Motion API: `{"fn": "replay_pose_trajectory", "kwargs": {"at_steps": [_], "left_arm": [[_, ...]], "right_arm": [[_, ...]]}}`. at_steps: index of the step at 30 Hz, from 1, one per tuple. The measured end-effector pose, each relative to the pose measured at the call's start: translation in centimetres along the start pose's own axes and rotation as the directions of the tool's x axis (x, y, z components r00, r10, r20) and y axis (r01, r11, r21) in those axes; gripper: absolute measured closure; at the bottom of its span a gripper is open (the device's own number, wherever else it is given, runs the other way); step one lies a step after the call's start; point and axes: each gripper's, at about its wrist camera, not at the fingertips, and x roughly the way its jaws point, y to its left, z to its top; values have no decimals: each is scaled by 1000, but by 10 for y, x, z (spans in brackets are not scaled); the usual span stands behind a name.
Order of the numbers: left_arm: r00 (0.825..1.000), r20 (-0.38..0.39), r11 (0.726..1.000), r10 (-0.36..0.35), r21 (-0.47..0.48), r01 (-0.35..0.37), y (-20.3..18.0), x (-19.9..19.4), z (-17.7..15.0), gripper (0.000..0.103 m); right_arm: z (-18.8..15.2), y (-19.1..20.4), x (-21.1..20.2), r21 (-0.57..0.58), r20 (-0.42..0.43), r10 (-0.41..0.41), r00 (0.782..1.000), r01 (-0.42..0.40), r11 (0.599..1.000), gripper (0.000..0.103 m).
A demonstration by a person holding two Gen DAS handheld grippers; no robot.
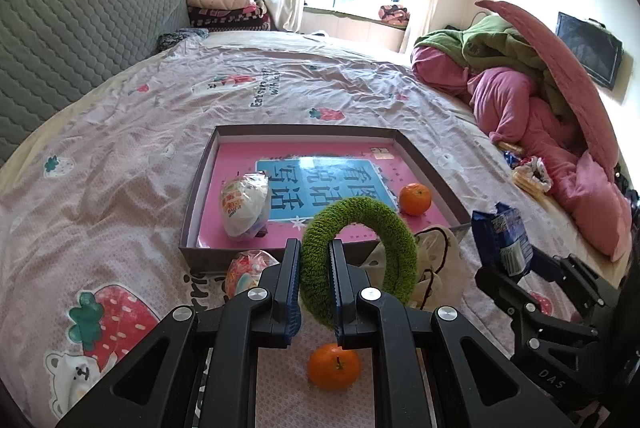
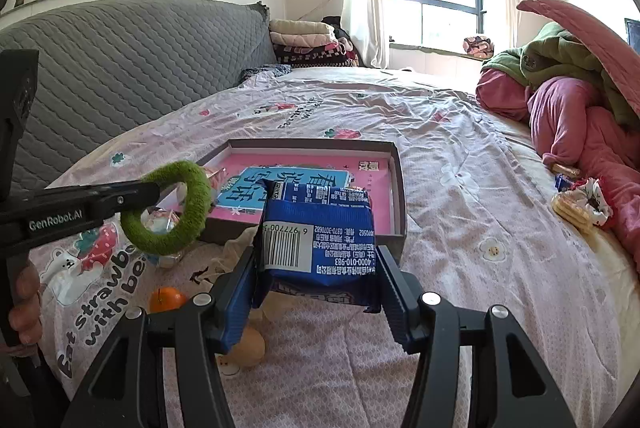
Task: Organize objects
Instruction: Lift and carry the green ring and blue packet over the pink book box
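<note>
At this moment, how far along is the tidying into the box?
Partway. Already in the box: a white snack packet and one orange. In hand: the left gripper is shut on the green ring, and the right gripper is shut on the blue packet. Left on the bed: a second orange, a colourful wrapped snack and a cream bag.

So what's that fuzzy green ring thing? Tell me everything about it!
The green ring is a fuzzy loop, knitted or plush-looking, with an open middle. The left gripper is shut on one side of it, holding it upright in the air above the bedsheet, just before the near edge of the shallow box. Only the gripper's two fingers touch it. An orange lies on the sheet below.
</note>
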Motion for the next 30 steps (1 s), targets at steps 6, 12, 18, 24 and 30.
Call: {"fn": "replay_pose_trajectory", "kwargs": {"at_steps": [6,12,18,24,30], "left_arm": [[1000,2,1000,0,2,0,0,1,1,89],[1000,9,1000,-8,9,8,0,4,8,89],[1000,12,1000,-8,7,8,4,7,15,89],[1000,9,1000,-11,5,11,7,13,20,89],[1000,10,1000,-19,5,19,7,17,26,89]], "right_arm": [[5,2,1,-10,13,-10,1000,10,1000,46],[13,0,2,-7,22,-14,1000,14,1000,46],[28,-2,4,-12,45,-29,999,29,999,46],[34,-3,8,-20,52,-37,998,38,999,46],[39,-3,12,-28,55,-37,998,39,999,46]]}}
